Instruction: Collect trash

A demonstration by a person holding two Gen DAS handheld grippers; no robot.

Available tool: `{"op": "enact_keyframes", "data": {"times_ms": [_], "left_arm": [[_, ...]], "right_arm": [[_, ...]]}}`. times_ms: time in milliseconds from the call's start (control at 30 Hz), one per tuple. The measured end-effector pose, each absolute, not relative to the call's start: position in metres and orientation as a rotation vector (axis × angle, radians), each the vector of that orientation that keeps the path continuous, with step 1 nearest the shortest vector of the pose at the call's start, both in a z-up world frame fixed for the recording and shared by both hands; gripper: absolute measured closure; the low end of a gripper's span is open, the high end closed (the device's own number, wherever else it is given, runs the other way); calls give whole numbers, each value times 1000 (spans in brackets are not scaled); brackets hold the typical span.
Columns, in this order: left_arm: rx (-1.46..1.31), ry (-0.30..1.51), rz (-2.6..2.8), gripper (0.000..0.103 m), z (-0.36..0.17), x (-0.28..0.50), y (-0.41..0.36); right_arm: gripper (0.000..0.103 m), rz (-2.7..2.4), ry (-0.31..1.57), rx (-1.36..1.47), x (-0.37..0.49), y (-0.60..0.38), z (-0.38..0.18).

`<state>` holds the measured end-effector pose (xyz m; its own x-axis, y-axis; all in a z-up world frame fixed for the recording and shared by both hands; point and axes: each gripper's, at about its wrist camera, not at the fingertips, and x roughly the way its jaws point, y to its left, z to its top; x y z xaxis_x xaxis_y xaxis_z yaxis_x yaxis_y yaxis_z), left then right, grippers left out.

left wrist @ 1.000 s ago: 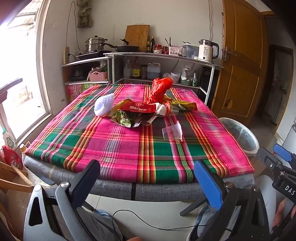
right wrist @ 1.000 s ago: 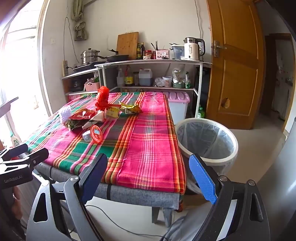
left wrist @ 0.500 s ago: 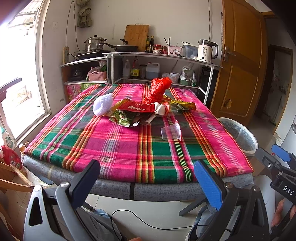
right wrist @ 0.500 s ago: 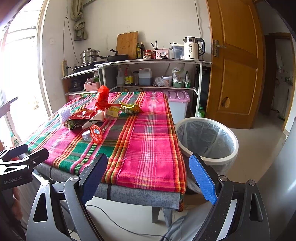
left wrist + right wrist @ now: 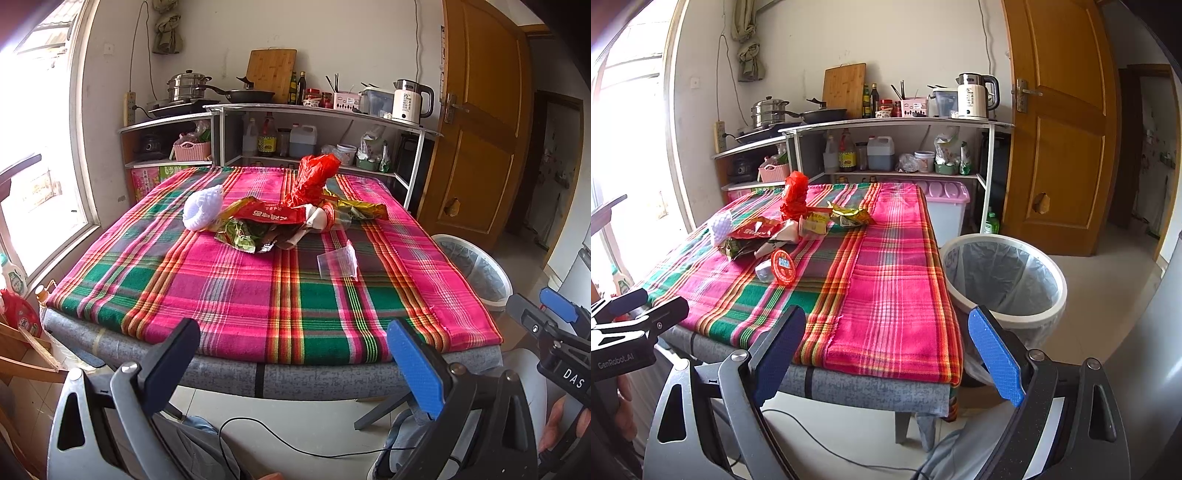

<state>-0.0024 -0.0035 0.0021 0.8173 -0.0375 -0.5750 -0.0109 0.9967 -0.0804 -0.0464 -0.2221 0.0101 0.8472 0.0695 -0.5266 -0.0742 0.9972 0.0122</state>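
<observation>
Trash point(image 5: 284, 218) lies heaped on the bench point(image 5: 236, 295) beyond the bin point(image 5: 1004, 280), unreached; left hand-held gripper point(image 5: 295, 354) and right hand-held gripper point(image 5: 886, 347) hang before the bench's near edge, jaws apart, probably readied for grabbing.

Your table point(image 5: 258, 380) carried a pink-and-green plaid cloth point(image 5: 236, 295) over a grey pad. On the cloth lay a heap of wrappers point(image 5: 266, 225) near the far middle, with a white foam net point(image 5: 203, 210) at its left and a red plastic bag point(image 5: 314, 181) (standing upright) behind. A small clear bag point(image 5: 338, 260) lay apart, nearer you.
</observation>
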Motion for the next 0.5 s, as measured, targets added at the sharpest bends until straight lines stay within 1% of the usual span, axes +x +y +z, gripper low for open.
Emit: {"op": "enact_keyframes", "data": {"times_ms": [500], "left_arm": [[-81,611,-14,0,3,-4,-2]], "right_arm": [[13,75,556,-8,-47,-222,10]]}}
